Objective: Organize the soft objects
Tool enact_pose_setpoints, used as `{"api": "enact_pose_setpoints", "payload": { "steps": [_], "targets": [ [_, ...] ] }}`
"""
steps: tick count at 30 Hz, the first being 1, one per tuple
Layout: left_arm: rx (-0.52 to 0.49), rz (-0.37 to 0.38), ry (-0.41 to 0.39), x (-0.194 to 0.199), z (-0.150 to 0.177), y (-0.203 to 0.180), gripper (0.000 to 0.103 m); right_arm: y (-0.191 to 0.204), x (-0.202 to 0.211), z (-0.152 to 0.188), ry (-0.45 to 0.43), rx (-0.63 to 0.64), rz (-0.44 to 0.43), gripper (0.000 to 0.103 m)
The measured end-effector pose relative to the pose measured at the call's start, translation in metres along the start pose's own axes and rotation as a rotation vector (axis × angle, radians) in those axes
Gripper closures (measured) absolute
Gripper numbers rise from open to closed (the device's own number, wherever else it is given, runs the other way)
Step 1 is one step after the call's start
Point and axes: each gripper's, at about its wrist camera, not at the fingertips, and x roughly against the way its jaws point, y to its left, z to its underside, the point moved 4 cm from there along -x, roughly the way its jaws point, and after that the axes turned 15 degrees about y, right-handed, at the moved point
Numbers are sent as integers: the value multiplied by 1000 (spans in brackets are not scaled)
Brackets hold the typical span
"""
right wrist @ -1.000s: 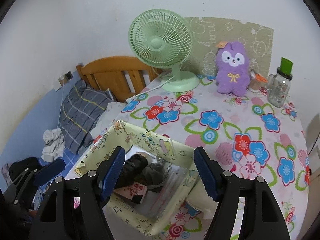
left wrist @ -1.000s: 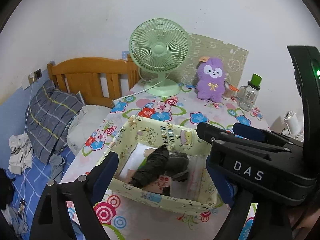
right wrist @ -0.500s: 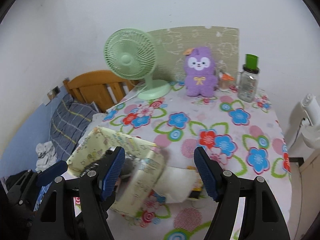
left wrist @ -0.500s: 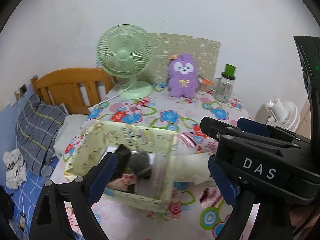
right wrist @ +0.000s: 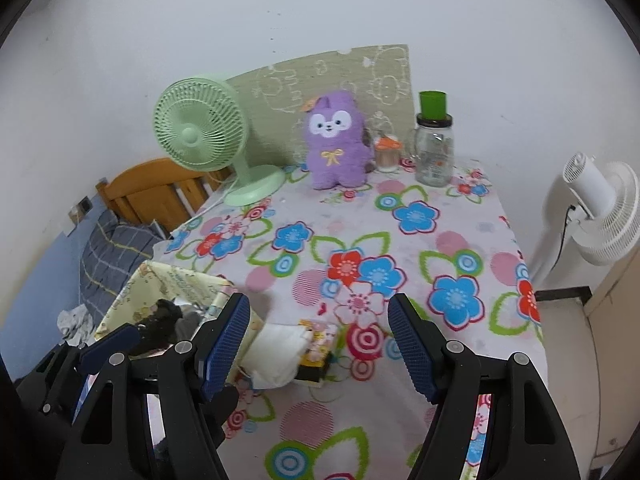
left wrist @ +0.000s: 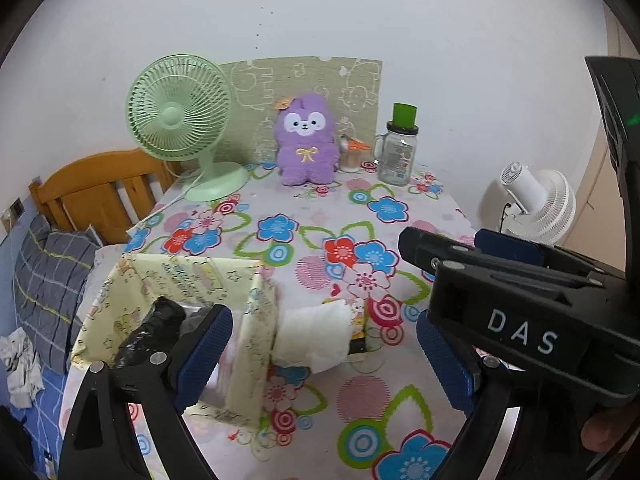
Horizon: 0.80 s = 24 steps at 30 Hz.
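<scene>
Since the earlier frames, both views have swung rightward across the desk (right wrist: 460, 216): the pale yellow printed fabric storage box (left wrist: 180, 280), formerly centred ahead of the claws, now sits at the lower left, and a white pedestal fan (right wrist: 600, 216) has come into sight at the right.

The left claw (left wrist: 324, 360) stands apart with nothing between its blue pads. The right claw (right wrist: 320, 344) likewise stands apart and empty, hovering above the floral tablecloth.

The fabric box rests near the desk's front left corner. Dark rolled soft items (left wrist: 156, 332) lie inside it. A white folded soft cloth (right wrist: 276, 354) lies on the desk just beside the box's right wall, partly covering a small yellow and black packet (right wrist: 318, 350). In the right wrist view this cloth lies below and between the right claw's fingers, nearer the left one.

At the rear of the desk stand a mint green desk fan (left wrist: 180, 112), a purple plush toy (left wrist: 306, 140) and a clear glass jar with a green lid (left wrist: 400, 148).
</scene>
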Motion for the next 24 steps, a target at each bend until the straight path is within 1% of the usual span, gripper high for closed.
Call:
{"api": "enact_pose_setpoints", "payload": {
  "steps": [11, 18, 24],
  "targets": [
    [-23, 24, 24, -17, -5, -21, 8, -30, -4, 6, 17, -46, 30, 28],
    [-52, 35, 59, -36, -5, -35, 8, -44, -14, 9, 36, -70, 41, 28],
    [-61, 29, 101, -60, -7, -38, 8, -55, -33, 7, 65, -87, 45, 28]
  ]
}}
